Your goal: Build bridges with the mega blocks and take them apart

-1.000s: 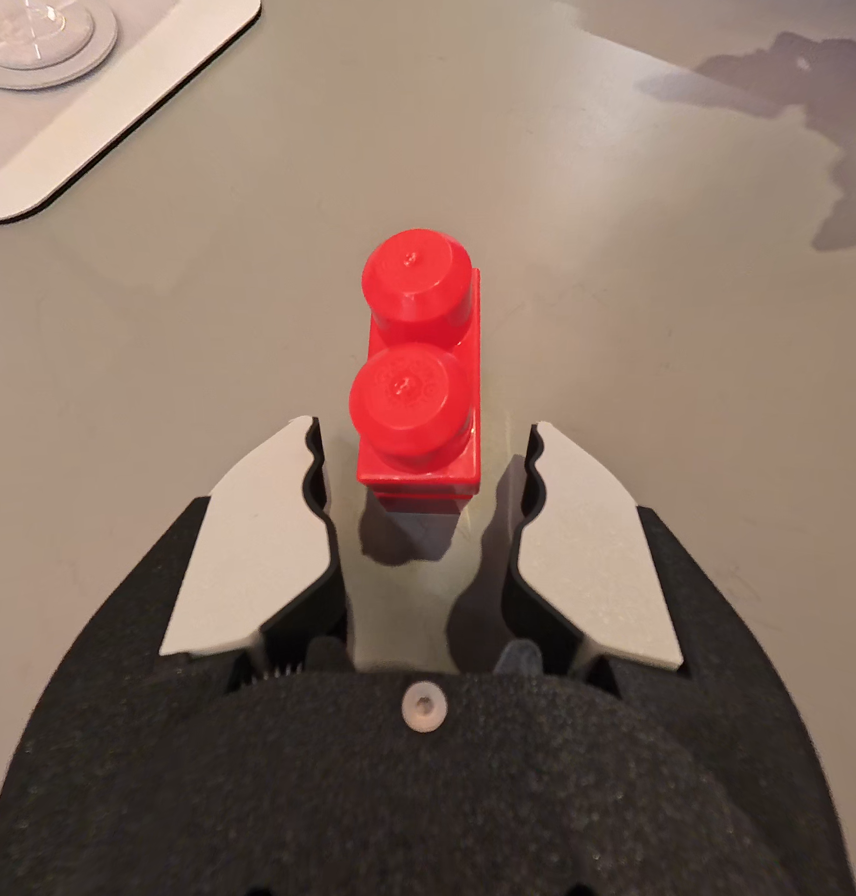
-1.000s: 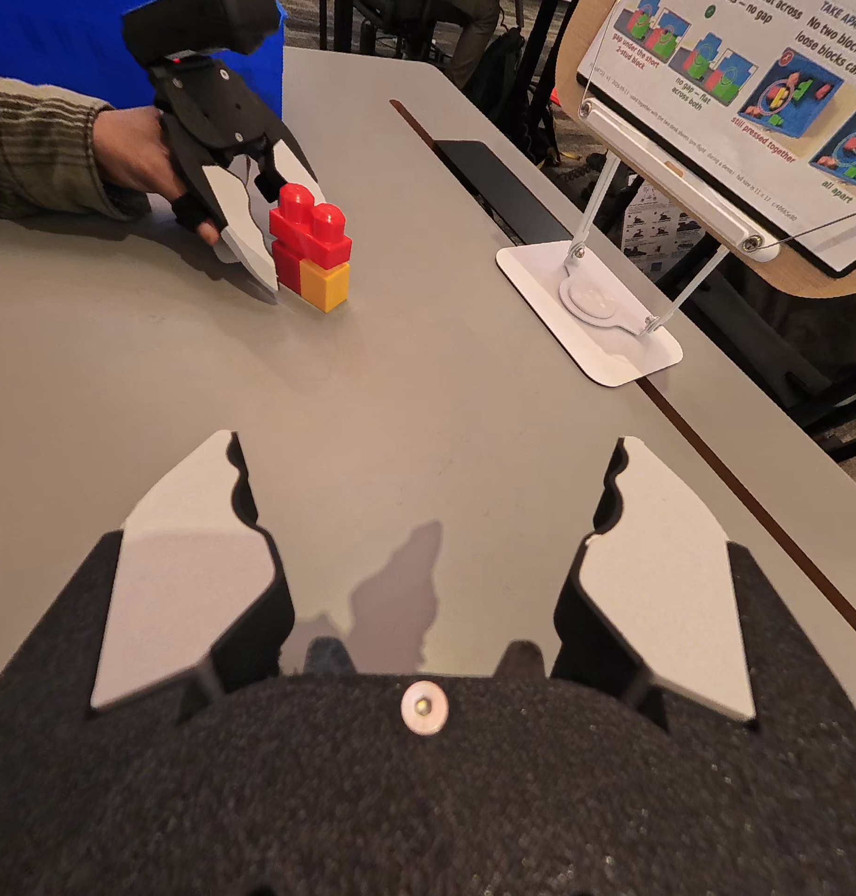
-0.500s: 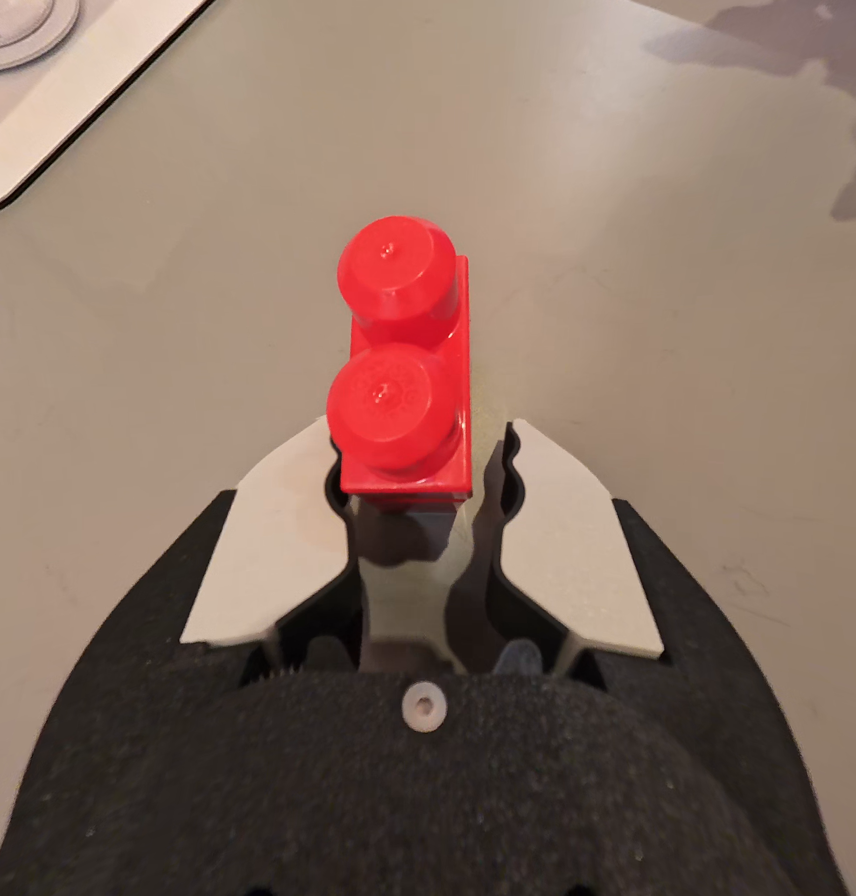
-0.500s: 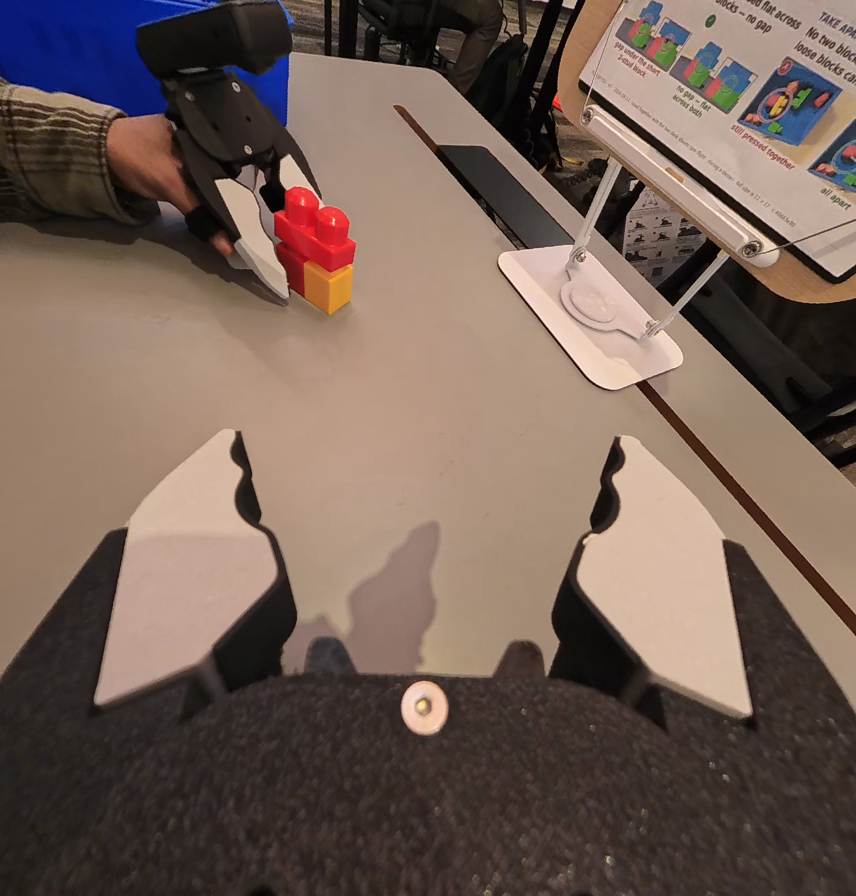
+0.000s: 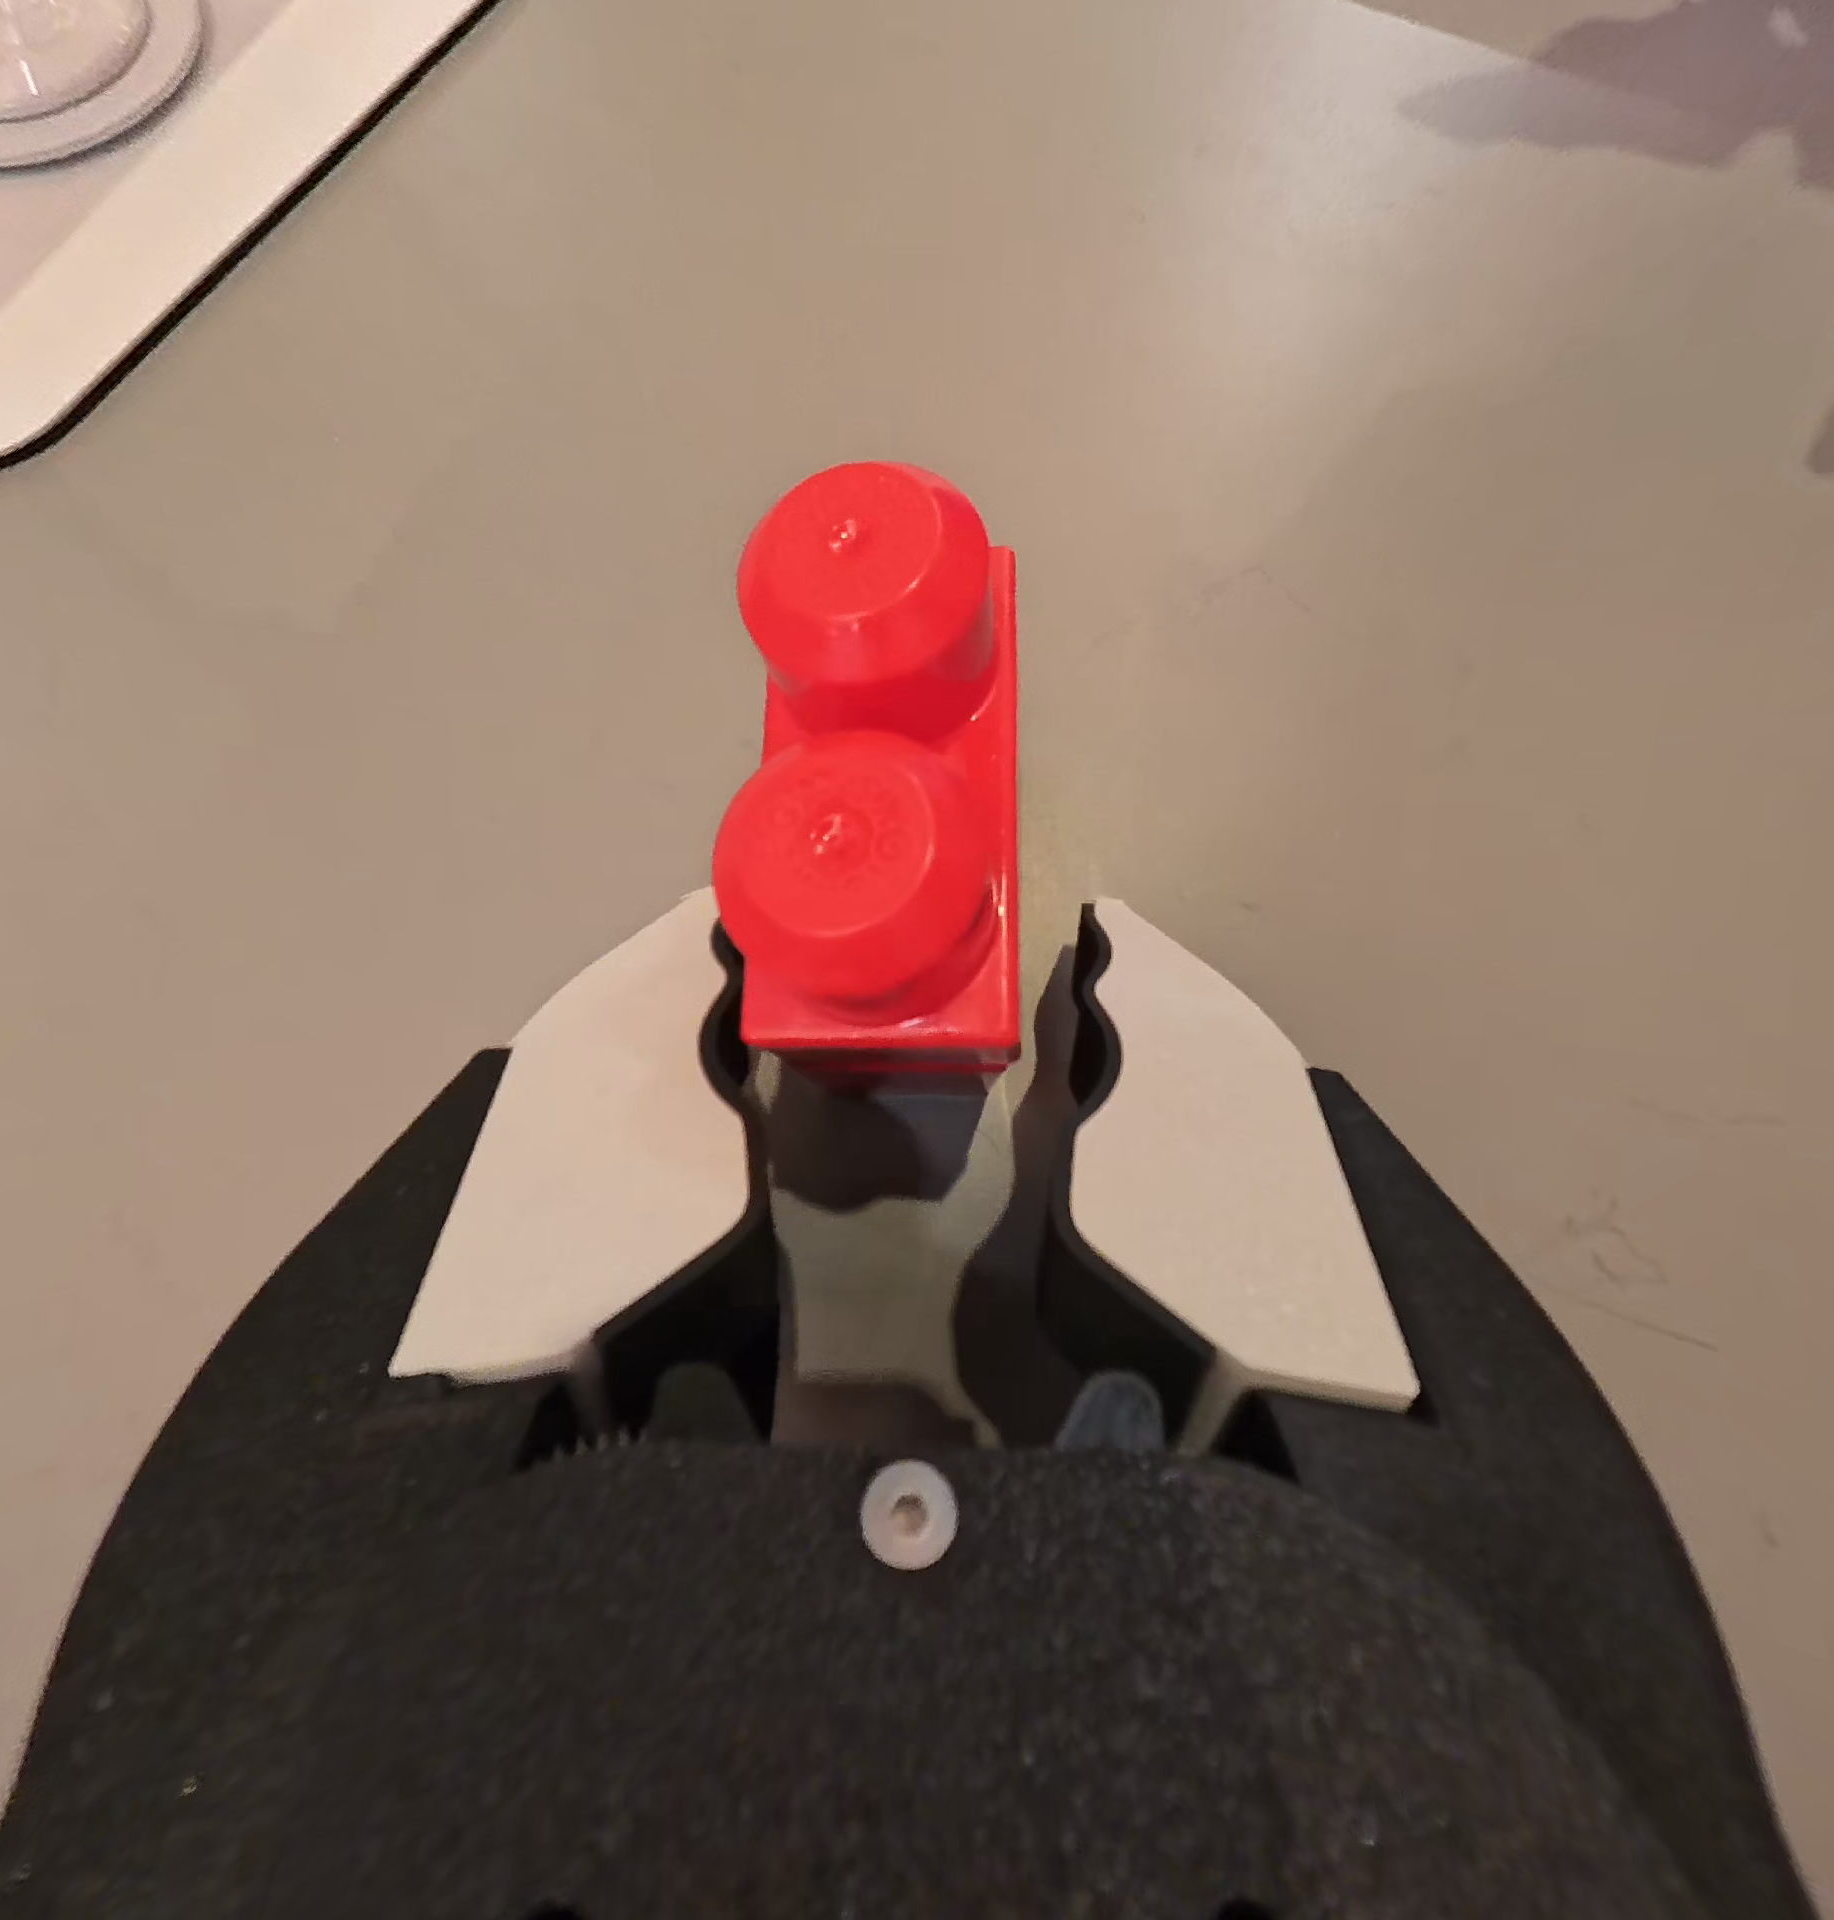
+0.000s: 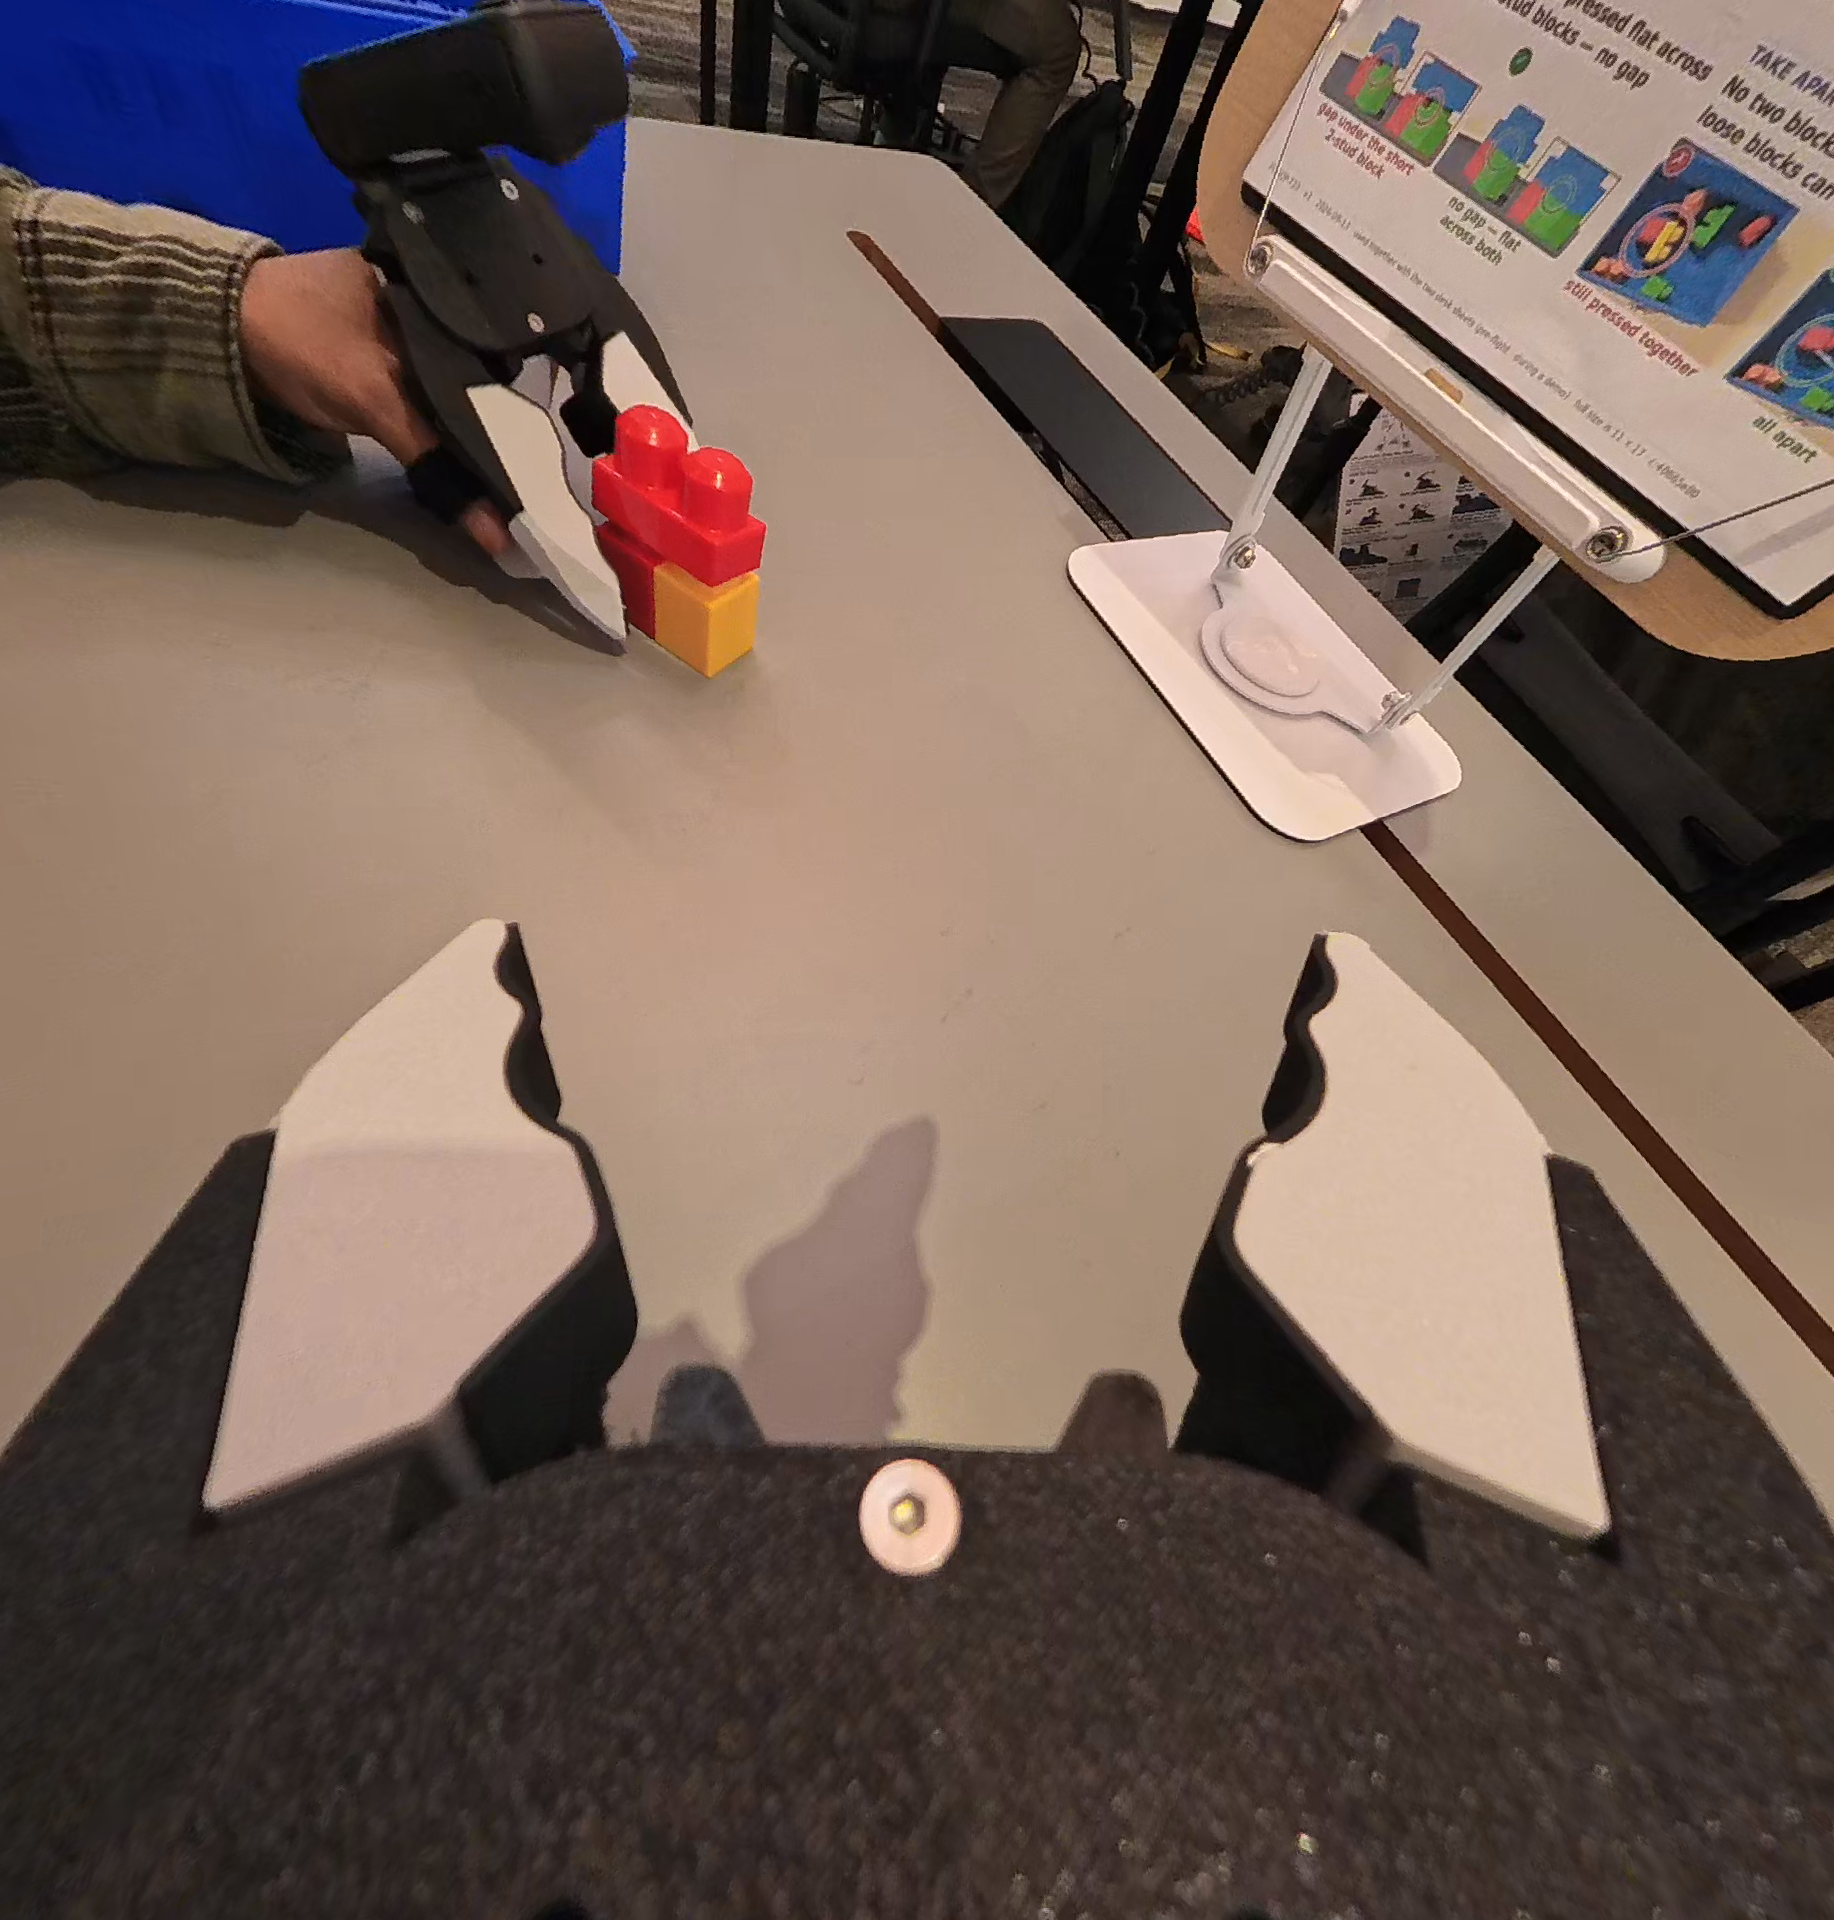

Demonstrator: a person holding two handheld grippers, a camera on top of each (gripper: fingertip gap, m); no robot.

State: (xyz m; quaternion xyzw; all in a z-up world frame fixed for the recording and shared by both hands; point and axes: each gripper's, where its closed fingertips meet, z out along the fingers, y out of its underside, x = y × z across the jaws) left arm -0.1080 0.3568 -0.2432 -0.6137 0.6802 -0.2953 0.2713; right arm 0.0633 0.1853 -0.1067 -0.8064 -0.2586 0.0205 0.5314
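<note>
A small bridge stands on the grey table (image 6: pixel 892 779): a red two-stud block (image 6: pixel 684 509) sits across a yellow block (image 6: pixel 707 623) and a lower red block (image 6: pixel 634 587). My left gripper (image 6: pixel 606 561) is tilted down with a finger on each side of the red end. In the left wrist view the red two-stud block (image 5: pixel 882 790) lies between the fingertips of my left gripper (image 5: pixel 900 925). The left finger is against it and a narrow gap shows on the right. My right gripper (image 6: pixel 915 940) is wide open and empty, hovering over bare table nearer the front.
A white stand base (image 6: pixel 1266 707) holds an instruction board (image 6: pixel 1578 260) at the right; the base also shows in the left wrist view (image 5: pixel 165 208). A black pad (image 6: pixel 1079 416) lies behind it. A blue bin (image 6: pixel 165 114) stands at the back left. A person's hand (image 6: pixel 321 353) holds the left gripper. One gripper's finger ends stand about 30 cm off the other's.
My left gripper has moved forward onto the bridge and its fingers have narrowed around the red end. The right gripper has barely moved.
</note>
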